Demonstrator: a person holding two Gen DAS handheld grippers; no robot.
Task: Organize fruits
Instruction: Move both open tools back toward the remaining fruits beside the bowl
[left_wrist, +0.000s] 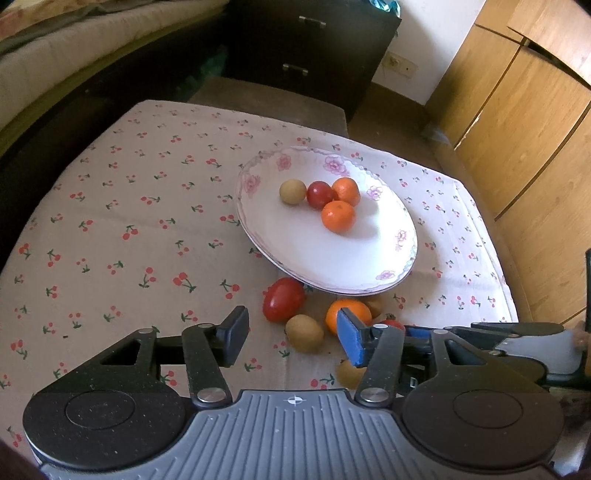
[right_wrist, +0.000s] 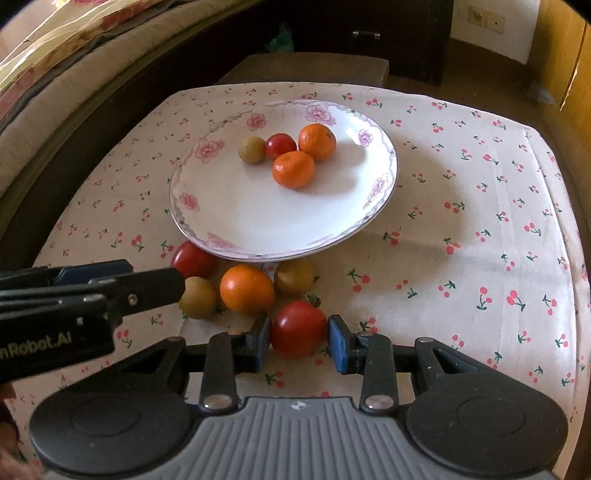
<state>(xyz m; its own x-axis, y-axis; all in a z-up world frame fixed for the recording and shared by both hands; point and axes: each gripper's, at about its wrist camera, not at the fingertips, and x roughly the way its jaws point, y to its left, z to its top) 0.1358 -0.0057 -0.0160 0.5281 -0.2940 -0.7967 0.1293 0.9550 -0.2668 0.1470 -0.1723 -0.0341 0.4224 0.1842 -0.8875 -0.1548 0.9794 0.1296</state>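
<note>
A white flowered plate (left_wrist: 332, 258) on the cherry-print cloth holds two oranges (left_wrist: 338, 216), a small red tomato (left_wrist: 319, 194) and a brown fruit (left_wrist: 292, 191). In front of the plate lie a red tomato (left_wrist: 283, 299), an orange (left_wrist: 349, 314) and several brown fruits. My left gripper (left_wrist: 291, 338) is open, with one brown fruit (left_wrist: 304, 332) between its fingers and not touched by them. My right gripper (right_wrist: 299, 343) is shut on another red tomato (right_wrist: 297, 328) low over the cloth, a pad against each side. The left gripper's fingers (right_wrist: 155, 286) reach in from the left beside the loose orange (right_wrist: 246, 288).
The plate's near rim overhangs the loose fruit pile. A bed (left_wrist: 55, 55) runs along the left, and a dark drawer cabinet (left_wrist: 306, 44) stands behind the table. A brown stool (right_wrist: 306, 66) is at the far edge and wooden wardrobe doors (left_wrist: 517, 129) are on the right.
</note>
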